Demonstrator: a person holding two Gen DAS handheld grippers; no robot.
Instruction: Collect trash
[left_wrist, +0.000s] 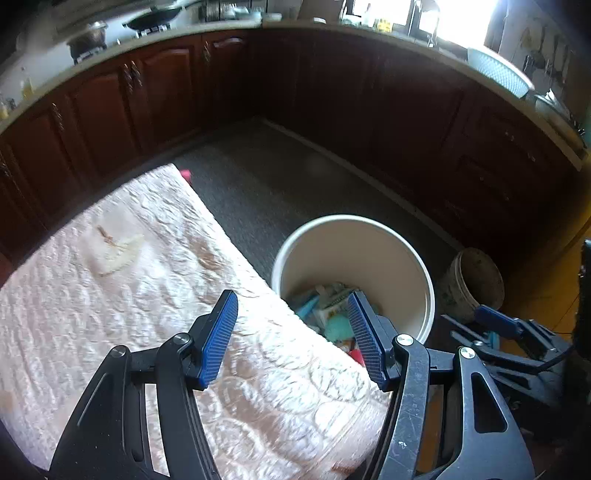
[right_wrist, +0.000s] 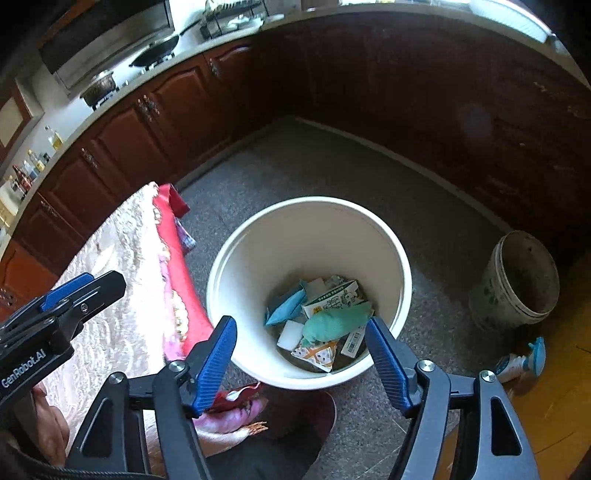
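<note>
A white round bin stands on the grey floor beside a table with a pink quilted cloth. In it lie a green crumpled piece, a blue packet, a printed carton and white pieces. The bin also shows in the left wrist view. My left gripper is open and empty over the table's corner, next to the bin. My right gripper is open and empty above the bin's near rim. The left gripper also shows in the right wrist view.
A dirty grey bucket stands right of the bin. A spray bottle lies on the floor near it. Dark wood cabinets with a worktop ring the floor. A red cloth hangs off the table's edge.
</note>
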